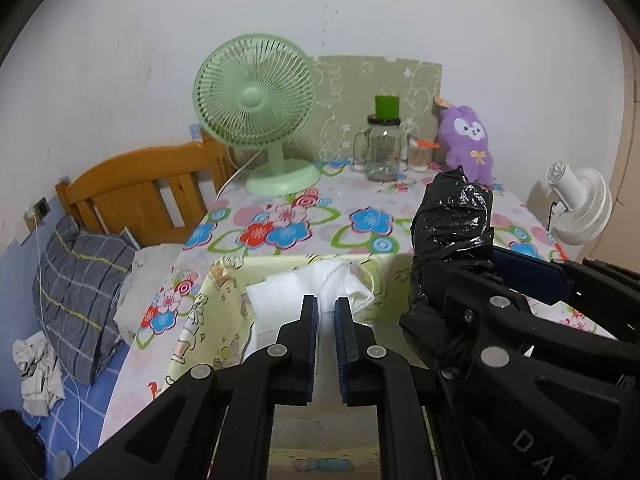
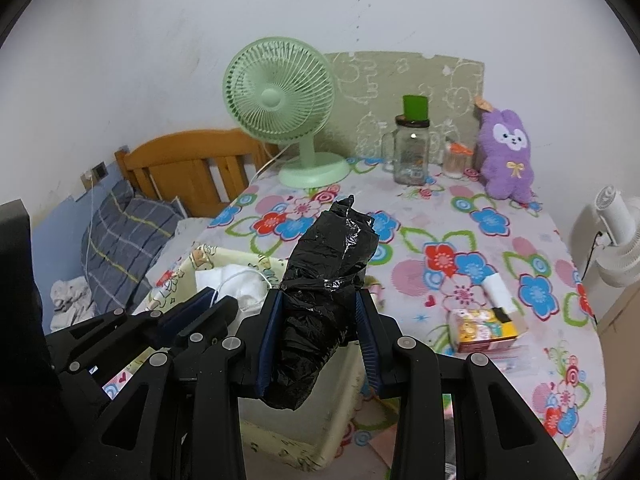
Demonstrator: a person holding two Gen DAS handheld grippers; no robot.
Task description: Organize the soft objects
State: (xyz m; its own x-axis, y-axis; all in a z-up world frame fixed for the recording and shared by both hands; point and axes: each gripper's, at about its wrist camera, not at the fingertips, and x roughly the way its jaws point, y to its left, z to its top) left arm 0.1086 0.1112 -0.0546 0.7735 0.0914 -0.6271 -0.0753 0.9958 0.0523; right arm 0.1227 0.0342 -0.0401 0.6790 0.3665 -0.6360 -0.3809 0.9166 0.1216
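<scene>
two grippers are up over the yellow cloth bin. your right gripper squeezes the black plastic bundle, which sticks up toward 12 o'clock. your left gripper looks nearly closed on nothing, above the white soft thing in the bin. i think you are dropping the bundle in next, so lower it and let go. mind the bin rim; there is open tablecloth at 2 o'clock.
</scene>
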